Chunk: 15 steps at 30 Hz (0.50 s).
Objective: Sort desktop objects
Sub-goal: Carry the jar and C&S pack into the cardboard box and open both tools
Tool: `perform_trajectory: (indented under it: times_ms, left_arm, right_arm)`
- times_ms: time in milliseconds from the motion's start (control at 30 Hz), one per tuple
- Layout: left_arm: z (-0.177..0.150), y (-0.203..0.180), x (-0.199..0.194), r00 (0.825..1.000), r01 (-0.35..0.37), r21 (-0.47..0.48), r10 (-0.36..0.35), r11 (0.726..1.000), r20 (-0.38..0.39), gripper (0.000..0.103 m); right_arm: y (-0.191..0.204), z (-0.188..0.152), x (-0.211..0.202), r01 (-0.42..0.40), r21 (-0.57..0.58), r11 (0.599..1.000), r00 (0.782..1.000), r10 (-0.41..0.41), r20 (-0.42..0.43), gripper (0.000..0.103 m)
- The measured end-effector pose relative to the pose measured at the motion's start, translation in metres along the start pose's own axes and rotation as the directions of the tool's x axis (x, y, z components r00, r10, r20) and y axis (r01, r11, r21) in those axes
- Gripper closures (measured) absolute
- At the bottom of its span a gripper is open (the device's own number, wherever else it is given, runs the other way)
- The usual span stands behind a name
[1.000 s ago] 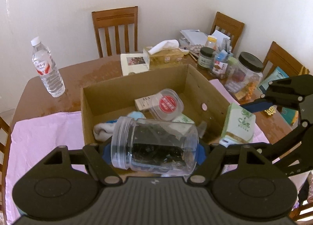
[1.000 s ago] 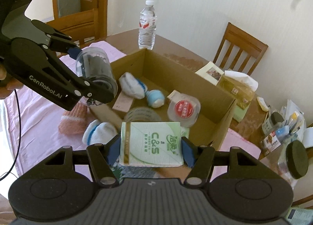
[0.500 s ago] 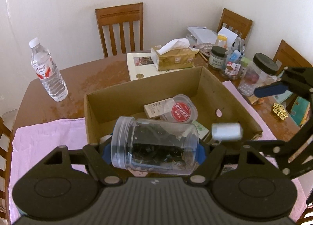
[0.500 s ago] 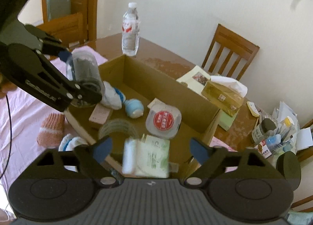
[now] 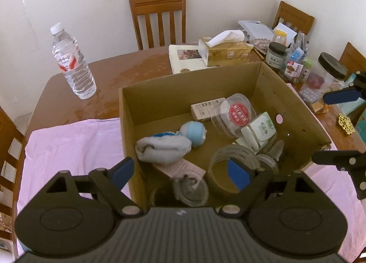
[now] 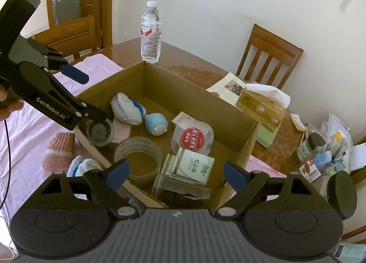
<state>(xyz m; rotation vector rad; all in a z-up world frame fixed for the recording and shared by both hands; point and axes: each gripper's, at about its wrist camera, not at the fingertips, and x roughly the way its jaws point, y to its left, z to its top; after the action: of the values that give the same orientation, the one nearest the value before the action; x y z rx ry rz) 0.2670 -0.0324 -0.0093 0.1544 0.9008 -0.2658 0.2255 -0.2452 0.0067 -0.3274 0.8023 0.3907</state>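
In the left wrist view the clear jar (image 5: 189, 188) blurs low in the cardboard box (image 5: 295, 103), its base hidden behind the left tool (image 5: 180, 172). The right tool (image 5: 338, 130) is cut by the picture's edge. In the right wrist view labels on the far bottles (image 6: 320, 162) are too small to read.

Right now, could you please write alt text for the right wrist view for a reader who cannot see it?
An open right gripper hovers over a cardboard box holding a tape roll, a green tissue pack, socks and a red-lidded tub. The left gripper, its jaws opening, is above a clear jar inside the box.
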Motion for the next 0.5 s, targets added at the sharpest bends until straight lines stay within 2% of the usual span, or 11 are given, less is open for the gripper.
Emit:
perform_trajectory:
  times_ms: [33, 133, 500]
  left_arm:
    - [-0.001, 0.001, -0.001, 1.000, -0.001, -0.002, 0.001, 1.000, 0.001, 0.014]
    - [-0.005, 0.002, -0.005, 1.000, -0.003, 0.001, 0.003, 1.000, 0.000, 0.014]
    - [-0.031, 0.002, -0.023, 1.000, -0.006, 0.006, 0.006, 1.000, -0.015, 0.013]
  right_arm:
    - [0.001, 0.000, 0.000, -0.002, -0.002, 1.000, 1.000, 0.002, 0.002, 0.010]
    - [0.005, 0.001, -0.002, -0.010, -0.010, 1.000, 1.000, 0.010, 0.017, 0.001]
    - [0.020, -0.002, -0.017, -0.067, -0.014, 0.998, 0.994, 0.068, 0.091, 0.000]
